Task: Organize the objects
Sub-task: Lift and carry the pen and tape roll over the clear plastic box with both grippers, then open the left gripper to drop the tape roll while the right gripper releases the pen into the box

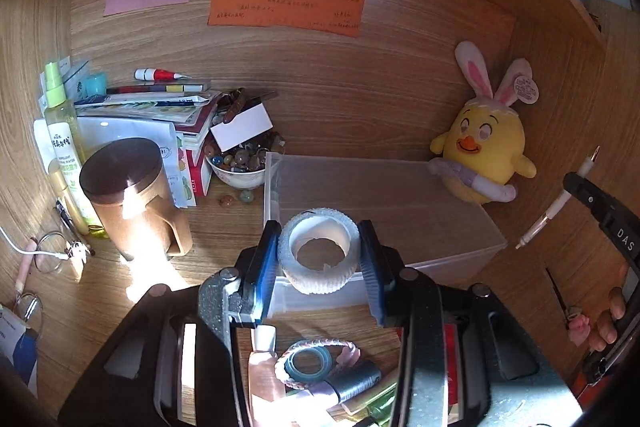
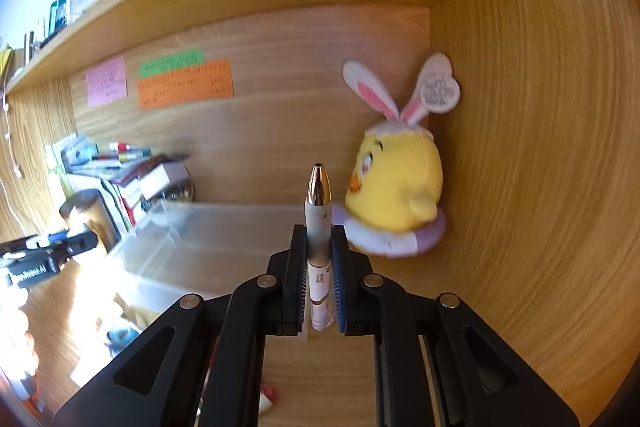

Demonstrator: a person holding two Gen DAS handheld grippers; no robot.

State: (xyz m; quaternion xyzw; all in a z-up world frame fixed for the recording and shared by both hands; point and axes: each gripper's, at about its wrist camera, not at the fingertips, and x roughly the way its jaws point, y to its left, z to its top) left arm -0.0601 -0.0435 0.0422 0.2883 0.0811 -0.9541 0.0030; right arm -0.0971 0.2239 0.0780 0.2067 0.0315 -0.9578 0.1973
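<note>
Toward the left edge of the surface (image 1: 168,163), a tall yellow-green spray bottle (image 1: 66,155) is standing against the side wall, and just beside it a brown lidded canister (image 1: 132,199) is catching a patch of sunlight. Behind them, in the back left corner, a stack of books and papers (image 1: 160,107) is lying with a red-and-white marker (image 1: 160,74) on top, and a small bowl of marbles (image 1: 240,167) is sitting at the foot of the stack. Near the middle, the left claw (image 1: 318,255) is holding a white roll of tape (image 1: 318,251); its jaws are standing partly apart with both pads pressing on the roll's sides, and the roll is hanging above the near edge of a clear plastic box (image 1: 460,227). The box is lying on the surface against the back wall. Under the claw, on the near part of the surface, a teal tape ring (image 1: 310,363) and a pink tube (image 1: 262,371) are lying among other small things. Farther right, the right claw (image 2: 320,267) is gripping a white pen (image 2: 319,227), its jaws closed tight on the barrel, the gold tip pointing up and away. In the back right corner, a yellow plush chick with rabbit ears (image 1: 484,147) is leaning against the side wall, touching the box's far right end.
</note>
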